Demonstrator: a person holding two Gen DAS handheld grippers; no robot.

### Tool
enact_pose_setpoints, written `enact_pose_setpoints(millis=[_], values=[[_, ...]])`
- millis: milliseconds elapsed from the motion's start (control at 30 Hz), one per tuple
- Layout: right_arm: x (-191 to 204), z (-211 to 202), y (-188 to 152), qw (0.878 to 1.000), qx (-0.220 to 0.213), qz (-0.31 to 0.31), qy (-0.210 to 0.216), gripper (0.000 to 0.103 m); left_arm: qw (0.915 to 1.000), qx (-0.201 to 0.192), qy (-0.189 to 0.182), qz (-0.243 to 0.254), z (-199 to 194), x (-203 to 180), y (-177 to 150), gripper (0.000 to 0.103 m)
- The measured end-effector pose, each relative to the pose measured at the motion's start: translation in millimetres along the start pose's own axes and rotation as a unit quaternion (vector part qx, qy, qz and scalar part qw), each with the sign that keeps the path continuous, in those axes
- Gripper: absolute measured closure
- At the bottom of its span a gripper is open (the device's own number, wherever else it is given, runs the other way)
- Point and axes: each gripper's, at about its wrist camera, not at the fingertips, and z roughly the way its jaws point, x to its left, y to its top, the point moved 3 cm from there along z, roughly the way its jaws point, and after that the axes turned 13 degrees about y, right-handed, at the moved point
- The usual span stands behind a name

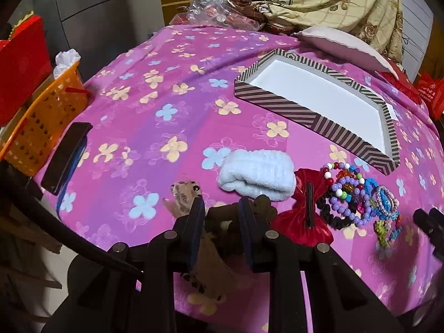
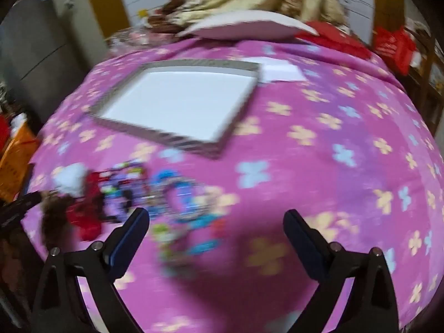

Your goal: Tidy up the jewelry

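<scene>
A striped tray [image 1: 299, 112] with a bare white inside lies on the pink flowered bedspread; it also shows in the right wrist view [image 2: 166, 136]. A pile of bead bracelets [image 1: 358, 194] lies near a red velvet bow clip [image 1: 302, 216] and a white fluffy band [image 1: 256, 177]. My left gripper [image 1: 222, 211] is shut on a brown fabric hair piece [image 1: 219, 222] just above the bedspread. My right gripper [image 2: 216, 219] is open and empty, low over the bedspread just right of the blurred bracelets [image 2: 177, 194].
An orange basket [image 1: 41, 122] stands at the bed's left edge beside a black flat case [image 1: 66, 155]. A clear-wrapped item [image 1: 184, 190] lies left of my left fingers. A pillow [image 1: 347, 47] and a folded quilt [image 1: 333, 2] sit at the back.
</scene>
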Motion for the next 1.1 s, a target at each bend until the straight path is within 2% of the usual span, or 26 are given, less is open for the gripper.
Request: enact_pose_setpoints(millis=[100,200,367,1100], values=[[39.1,1.0,-0.8,1.0,-0.004,-0.025,0.009,0.003,1.0,-0.008,-0.002,-0.001,-7.3,3.7,-1.8,0.057],[62.1,-1.0,1.5,0.999,-0.007,-0.036,0.01,0.003,0.9999,-0.012,0.0,0.001,-14.1,7.8,-3.1,0.057],[80.9,-7.2,3.2,0.999,-0.011,-0.053,0.004,0.003,0.9994,-0.034,0.011,-0.002,-25.2,14.7,-2.9,0.057],[88.9,-16.2,-0.9,0.998,-0.017,-0.064,-0.012,0.004,0.9993,-0.038,0.0,0.0,-37.5,11.2,-10.1,0.057]])
